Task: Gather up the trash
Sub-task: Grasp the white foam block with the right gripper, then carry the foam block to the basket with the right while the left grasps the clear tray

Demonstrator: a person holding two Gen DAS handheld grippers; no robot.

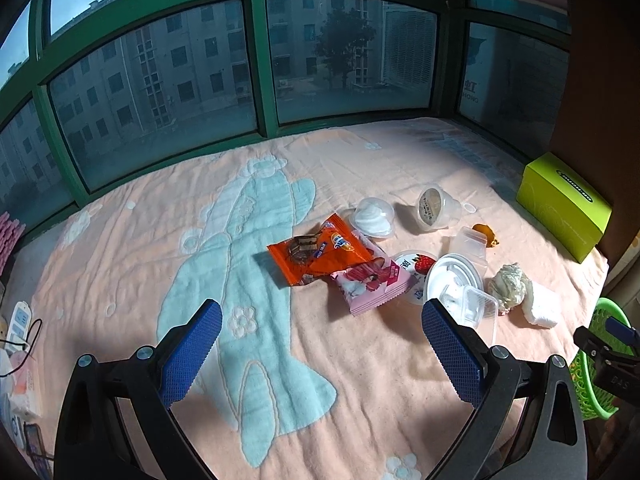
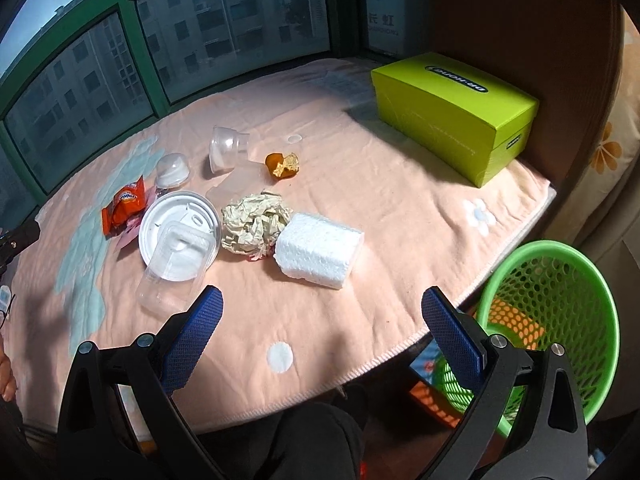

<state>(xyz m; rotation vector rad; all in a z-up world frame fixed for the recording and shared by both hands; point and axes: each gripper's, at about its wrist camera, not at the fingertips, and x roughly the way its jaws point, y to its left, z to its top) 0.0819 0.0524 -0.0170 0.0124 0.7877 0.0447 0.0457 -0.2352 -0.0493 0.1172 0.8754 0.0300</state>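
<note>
Left tongs (image 1: 322, 346) hanging open over the blanket (image 1: 120, 240), nothing btwn the blue pads; right tongs (image 2: 322, 336) also gaping wide, empty, hovering at the near edge of the blanket-covered table w/ the green basket (image 2: 560, 264) just beside on the right, below the edge. Trash sitting in 1 loose cluster mid-blanket: orange wrapper (image 1: 316, 254) overlapping a pink wrapper (image 1: 370, 284), strawberry-print lid (image 1: 416, 262) partly under a white round lid (image 2: 178, 232), clear tray (image 2: 176, 268) lying on that lid. Crumpled paper wad (image 2: 256, 222) touching a white foam block (image 2: 318, 250). Farther back: 2 clear cups, 1 domed (image 2: 172, 170) and 1 tipped on its side (image 2: 226, 152), plus an orange food scrap (image 2: 282, 165). Lime-green box (image 2: 452, 112) standing well apart at the far right corner. Window (image 1: 160, 80) behind. Basket looking empty of trash.
</note>
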